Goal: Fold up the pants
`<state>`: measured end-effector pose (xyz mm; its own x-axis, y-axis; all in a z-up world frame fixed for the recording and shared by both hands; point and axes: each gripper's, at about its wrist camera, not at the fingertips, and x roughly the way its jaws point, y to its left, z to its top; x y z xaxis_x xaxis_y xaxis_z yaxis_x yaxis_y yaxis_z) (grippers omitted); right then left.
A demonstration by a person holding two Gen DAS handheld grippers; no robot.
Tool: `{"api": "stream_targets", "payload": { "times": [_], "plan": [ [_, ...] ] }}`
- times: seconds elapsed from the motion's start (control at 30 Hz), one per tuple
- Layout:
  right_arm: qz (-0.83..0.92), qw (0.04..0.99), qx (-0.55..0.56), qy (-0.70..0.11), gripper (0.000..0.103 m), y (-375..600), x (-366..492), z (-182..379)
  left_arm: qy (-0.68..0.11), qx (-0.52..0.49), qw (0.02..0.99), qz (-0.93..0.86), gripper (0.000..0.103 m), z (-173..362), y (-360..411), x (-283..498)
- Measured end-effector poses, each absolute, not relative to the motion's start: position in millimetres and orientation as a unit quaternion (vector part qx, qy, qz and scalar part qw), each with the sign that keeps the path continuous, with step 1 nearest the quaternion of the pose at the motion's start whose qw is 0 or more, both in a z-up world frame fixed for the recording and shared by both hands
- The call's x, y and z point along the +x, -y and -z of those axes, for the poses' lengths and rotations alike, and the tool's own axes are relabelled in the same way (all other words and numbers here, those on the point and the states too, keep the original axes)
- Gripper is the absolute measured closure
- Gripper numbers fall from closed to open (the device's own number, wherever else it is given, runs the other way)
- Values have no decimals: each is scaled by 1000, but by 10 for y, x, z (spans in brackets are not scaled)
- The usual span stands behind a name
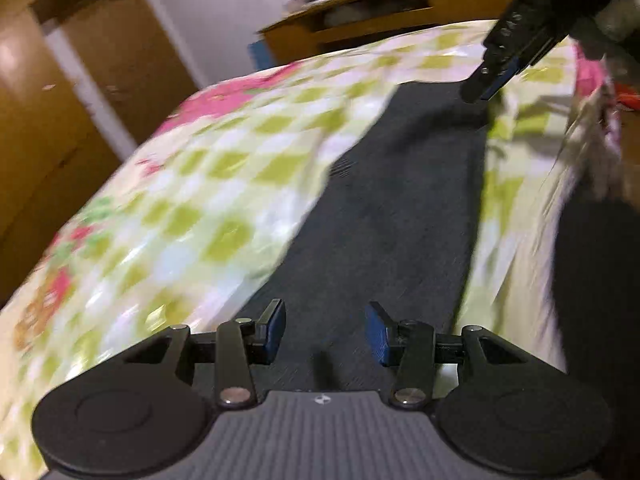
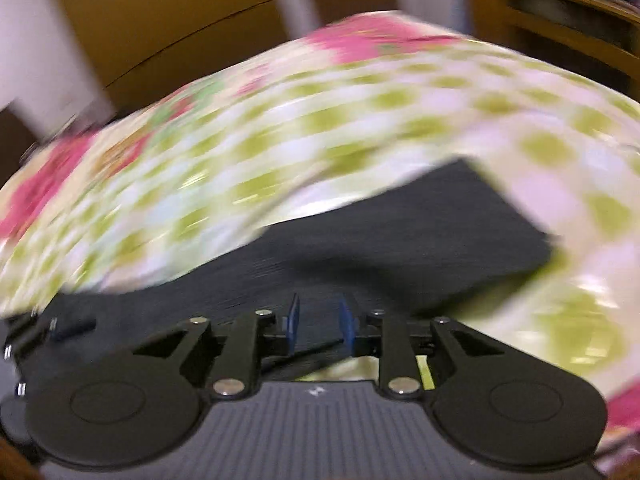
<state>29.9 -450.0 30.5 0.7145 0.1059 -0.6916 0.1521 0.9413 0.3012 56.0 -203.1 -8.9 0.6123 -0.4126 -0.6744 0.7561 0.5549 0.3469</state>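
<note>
Your pants [image 1: 400,208] lie flat on the bed [image 1: 208,184] as one long dark strip, so the legs look already laid one over the other; that lengthwise fold seems done. What is left, by my reading, is to bring one end over the other, once or twice.

The strip runs along the bed's near right edge, its long axis stretching from your left gripper [image 1: 325,330] away toward the right gripper [image 1: 478,90] at the far end. Which end is waist and which is hem is too blurred to tell.

Your left gripper hangs over the near end with its pads spread wide and nothing between them. Your right gripper [image 2: 319,324], in its own view, has the pads drawn closer but with a clear gap; it holds nothing that I can see, with cloth just beneath.
</note>
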Motion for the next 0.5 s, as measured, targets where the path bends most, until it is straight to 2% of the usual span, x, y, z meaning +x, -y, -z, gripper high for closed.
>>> {"api": "stream_targets", "payload": {
  "times": [0.27, 0.5],
  "plan": [
    [59, 879, 339, -331, 74, 5444, 250, -12, -279, 338, 815, 379, 45, 167, 2464, 555],
    [72, 881, 373, -282, 74, 5608, 252, -20, -281, 347, 812, 377, 45, 159, 2550, 593]
  ]
}}
